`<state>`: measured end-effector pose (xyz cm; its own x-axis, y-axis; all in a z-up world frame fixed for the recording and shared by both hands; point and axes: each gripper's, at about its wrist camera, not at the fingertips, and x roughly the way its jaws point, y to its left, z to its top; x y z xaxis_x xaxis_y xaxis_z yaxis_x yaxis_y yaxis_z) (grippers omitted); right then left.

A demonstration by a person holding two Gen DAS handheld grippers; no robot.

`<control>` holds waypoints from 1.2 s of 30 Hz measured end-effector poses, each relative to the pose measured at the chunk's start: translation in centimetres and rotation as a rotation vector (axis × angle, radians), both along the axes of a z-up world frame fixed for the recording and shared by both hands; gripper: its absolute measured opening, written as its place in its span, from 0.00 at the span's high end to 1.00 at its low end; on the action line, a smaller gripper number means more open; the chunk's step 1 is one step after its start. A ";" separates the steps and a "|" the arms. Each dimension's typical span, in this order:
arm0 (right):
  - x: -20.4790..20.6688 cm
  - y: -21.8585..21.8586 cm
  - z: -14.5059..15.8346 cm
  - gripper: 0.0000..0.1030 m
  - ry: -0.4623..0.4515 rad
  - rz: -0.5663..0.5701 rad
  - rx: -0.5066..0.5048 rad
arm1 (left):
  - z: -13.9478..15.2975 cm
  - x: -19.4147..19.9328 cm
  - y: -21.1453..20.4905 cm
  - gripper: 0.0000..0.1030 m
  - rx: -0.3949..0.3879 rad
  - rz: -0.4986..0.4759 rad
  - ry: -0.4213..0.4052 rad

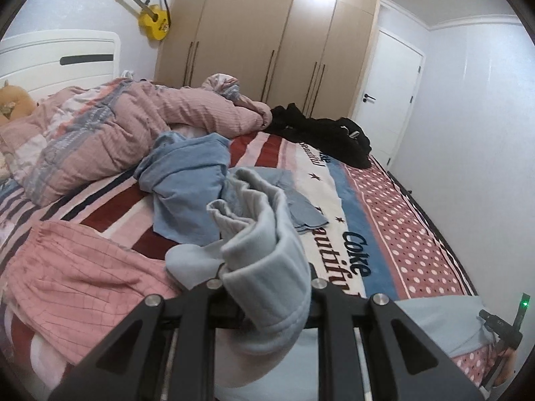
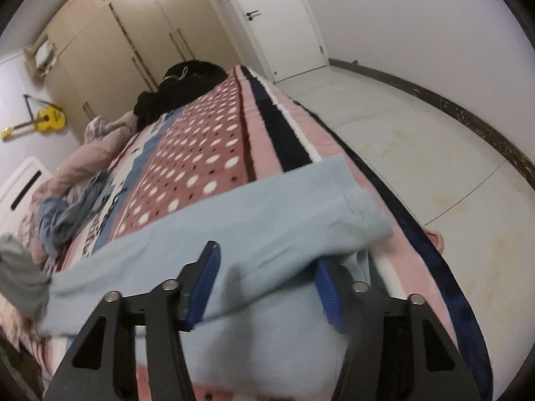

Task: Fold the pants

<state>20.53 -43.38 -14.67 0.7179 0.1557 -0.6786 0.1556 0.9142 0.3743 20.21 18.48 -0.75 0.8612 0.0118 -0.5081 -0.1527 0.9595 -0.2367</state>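
Light blue fleece pants (image 1: 260,234) hang bunched from my left gripper (image 1: 267,282), which is shut on a thick fold near the waistband; the cloth hides its fingertips. From there a leg of the pants (image 2: 234,227) stretches flat across the bed's near right corner, its hem near the bed edge. My right gripper (image 2: 265,274) straddles that leg. Its blue pads (image 2: 204,284) stand apart on either side, not pressing the cloth. In the left wrist view, part of the right gripper's body (image 1: 505,327) shows at the lower right.
The bed has a patterned blanket (image 1: 401,217). On it lie pink plaid pants (image 1: 77,277), a crumpled blue garment (image 1: 187,180), black clothes (image 1: 327,133) and a pink quilt (image 1: 117,127). A wardrobe (image 1: 267,33) stands behind. White tiled floor (image 2: 418,133) lies right of the bed edge.
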 end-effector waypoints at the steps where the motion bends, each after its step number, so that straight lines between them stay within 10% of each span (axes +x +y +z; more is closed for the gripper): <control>1: 0.3 -0.1 0.0 0.76 0.002 -0.020 -0.008 | -0.1 0.0 0.3 0.85 -0.010 -0.001 0.000; 3: 0.6 -0.2 -0.1 0.97 0.005 -0.047 -0.007 | -0.2 0.1 0.6 0.85 -0.019 0.000 -0.003; 12: -4.5 1.7 4.1 0.98 -0.137 -0.119 -0.080 | -0.3 -0.2 1.2 0.85 -0.031 0.000 -0.018; 28: -6.5 0.2 0.9 0.96 -0.003 -0.181 -0.142 | 0.0 -0.8 1.4 0.85 -0.038 -0.016 -0.023; 32: -7.7 -0.9 0.9 0.67 0.015 -0.238 -0.207 | 0.3 -0.8 0.0 0.85 -0.044 -0.080 -0.030; 36: -9.2 -2.3 1.7 0.64 0.004 -0.287 -0.222 | 0.7 -0.1 -3.5 0.85 -0.038 -0.169 -0.032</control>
